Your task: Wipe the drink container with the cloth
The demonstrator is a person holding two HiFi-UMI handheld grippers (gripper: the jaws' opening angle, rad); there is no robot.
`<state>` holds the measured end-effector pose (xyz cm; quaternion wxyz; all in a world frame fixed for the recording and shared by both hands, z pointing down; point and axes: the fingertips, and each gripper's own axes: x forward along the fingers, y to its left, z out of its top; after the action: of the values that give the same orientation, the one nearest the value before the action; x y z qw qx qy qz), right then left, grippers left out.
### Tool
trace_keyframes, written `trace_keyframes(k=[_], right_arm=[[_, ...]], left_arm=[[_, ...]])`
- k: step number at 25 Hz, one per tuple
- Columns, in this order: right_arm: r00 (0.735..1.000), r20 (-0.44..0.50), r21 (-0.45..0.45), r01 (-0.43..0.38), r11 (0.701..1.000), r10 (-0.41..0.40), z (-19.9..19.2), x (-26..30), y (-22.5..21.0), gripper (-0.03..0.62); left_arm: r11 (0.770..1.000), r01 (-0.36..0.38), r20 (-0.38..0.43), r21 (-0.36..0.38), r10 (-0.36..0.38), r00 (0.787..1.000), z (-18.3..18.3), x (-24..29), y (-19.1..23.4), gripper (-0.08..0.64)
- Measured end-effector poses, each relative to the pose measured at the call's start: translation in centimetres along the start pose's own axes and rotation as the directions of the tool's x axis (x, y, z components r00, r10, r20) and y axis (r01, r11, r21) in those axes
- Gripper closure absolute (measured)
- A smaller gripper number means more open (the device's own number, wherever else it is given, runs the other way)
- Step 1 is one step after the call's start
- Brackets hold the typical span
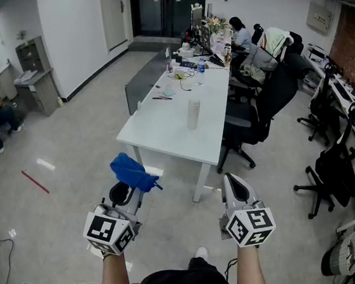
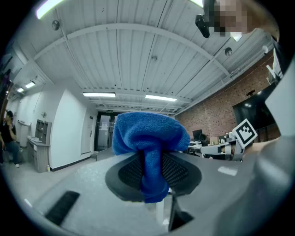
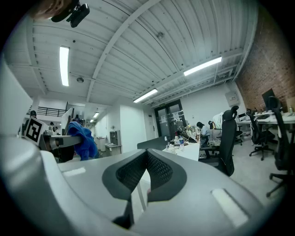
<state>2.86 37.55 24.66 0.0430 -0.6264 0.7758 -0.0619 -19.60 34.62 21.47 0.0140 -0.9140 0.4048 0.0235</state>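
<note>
Fingers of the left gripper (image 1: 134,185) are clamping the cloth (image 1: 132,171) — those of the right gripper (image 1: 231,180) closed, empty — with the reach to the drink container (image 1: 193,113), upper centre, likely coming next.

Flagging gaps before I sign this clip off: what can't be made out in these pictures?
1. Drink container, head view: too far off and small to show its lid, label or any dirt.
2. Cloth, left gripper view: the left hand-held gripper is clamped on it and covers the pinched part.
3. Items at the far end of the table, head view: too small to name.
</note>
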Motion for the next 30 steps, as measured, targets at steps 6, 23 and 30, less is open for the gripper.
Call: trace_keyframes(k=[6, 23, 30], right_arm=[[1.000, 0.008, -0.001, 0.010, 1.000, -0.010, -0.1, 0.5, 0.1, 0.584], [1.000, 0.022, -0.010, 0.020, 1.000, -0.019, -0.4, -0.3, 0.2, 0.583], [1.000, 0.030, -0.007, -0.008, 1.000, 0.008, -1.0, 1.6, 0.4, 0.583]], left_arm=[[1.000, 0.009, 0.000, -0.004, -0.009, 1.000, -0.5, 0.2, 0.5, 0.468], [0.999, 0.030, 0.003, -0.024, -0.030, 1.000, -1.0, 0.2, 0.4, 0.466], [1.000, 0.029, -0.002, -0.006, -0.029, 1.000, -1.4, 1.4, 1.2, 0.466]])
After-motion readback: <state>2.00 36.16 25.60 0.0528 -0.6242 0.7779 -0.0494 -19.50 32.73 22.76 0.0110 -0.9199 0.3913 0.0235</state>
